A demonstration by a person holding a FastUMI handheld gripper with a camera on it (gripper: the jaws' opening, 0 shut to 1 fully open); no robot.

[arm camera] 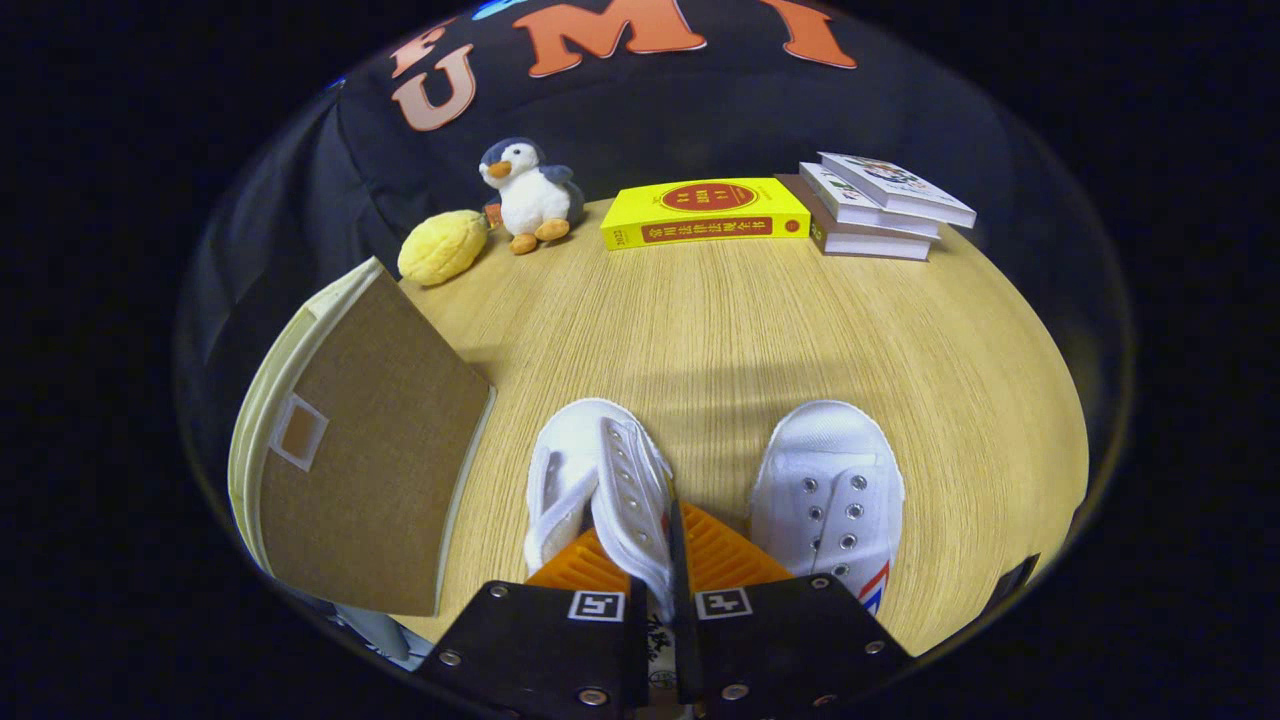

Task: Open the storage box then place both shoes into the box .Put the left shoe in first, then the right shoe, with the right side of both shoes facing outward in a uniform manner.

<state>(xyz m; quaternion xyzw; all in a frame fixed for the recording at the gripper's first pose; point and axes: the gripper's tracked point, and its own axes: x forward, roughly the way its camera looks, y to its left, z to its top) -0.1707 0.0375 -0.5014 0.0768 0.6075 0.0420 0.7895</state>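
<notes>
Two white canvas shoes sit on the wooden table, toes pointing away from me. My gripper (661, 560) is shut on the left shoe (590, 480), pinching its eyelet flap and side wall between both fingers. The right shoe (830, 490) rests flat just right of the fingers, untouched, with a red and blue stripe on its side. To the left of the fingers stands the storage box (300, 440), cream-walled, its brown fabric lid (370, 460) raised and tilted open toward the shoes. The box's inside is hidden behind the lid.
At the table's far edge lie a yellow plush lemon (442, 246), a plush penguin (530, 195), a thick yellow book (705, 213) and a stack of three books (875, 208). Bare wooden tabletop (720, 320) stretches between the shoes and those items.
</notes>
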